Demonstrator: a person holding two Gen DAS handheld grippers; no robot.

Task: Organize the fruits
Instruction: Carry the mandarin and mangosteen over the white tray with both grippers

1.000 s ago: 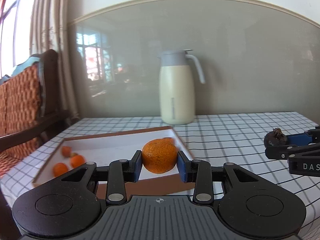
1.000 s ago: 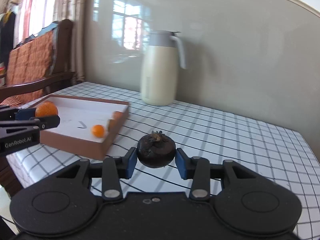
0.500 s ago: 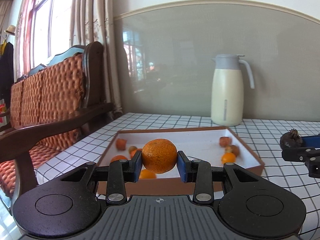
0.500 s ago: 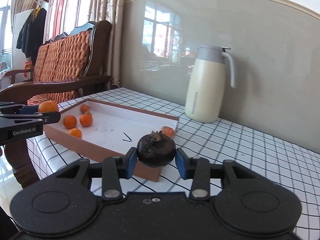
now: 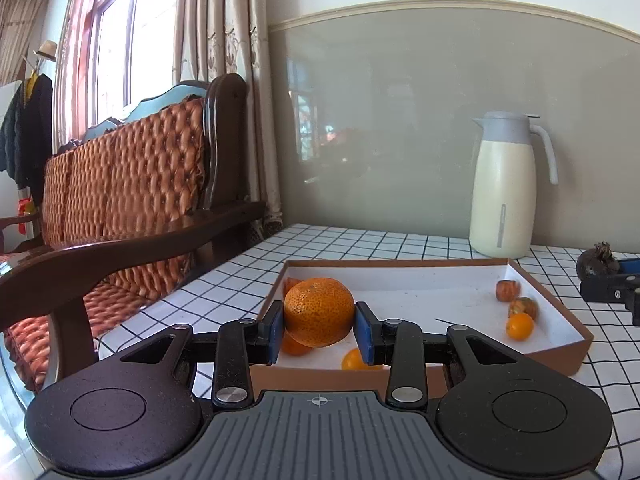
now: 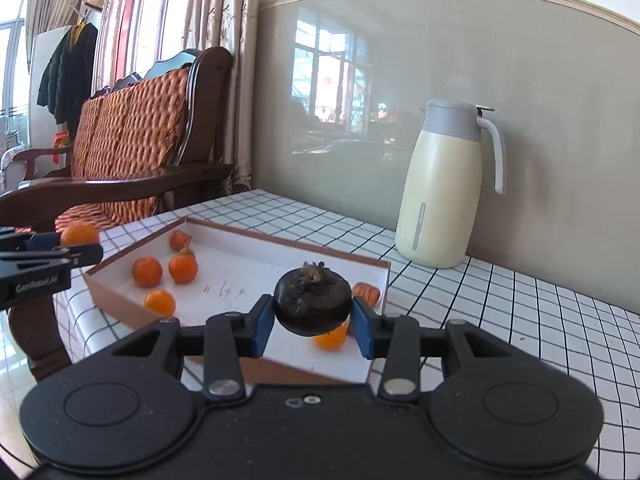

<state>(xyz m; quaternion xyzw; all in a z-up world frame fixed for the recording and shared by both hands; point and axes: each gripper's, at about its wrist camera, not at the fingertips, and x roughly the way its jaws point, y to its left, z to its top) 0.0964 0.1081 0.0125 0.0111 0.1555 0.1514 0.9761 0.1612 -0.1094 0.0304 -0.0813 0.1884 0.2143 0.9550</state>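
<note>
We hold left gripper (image 5: pixel 319 330), jaws clamped on mandarin (image 5: pixel 319 312) — pebbled, round — above near-left corner of tray (image 5: pixel 552 312). Right gripper (image 6: pixel 313 326) jaws clamped on dark mangosteen (image 6: pixel 312 306), matte, leathery, over tray's near-right edge. Both poised for drop-in, we judge; small glossy oranges (image 6: pixel 183 267) inside. Checked bench (image 6: pixel 520 320).

I have a round, pitted orange mandarin (image 5: pixel 319 311) at lower centre of my left view, above the shallow brown-walled, white-floored cardboard tray (image 5: pixel 560 354) of small orange fruits (image 6: pixel 147 271). A dark wrinkled mangosteen (image 6: pixel 312 303) sits centre in my right view.
</note>
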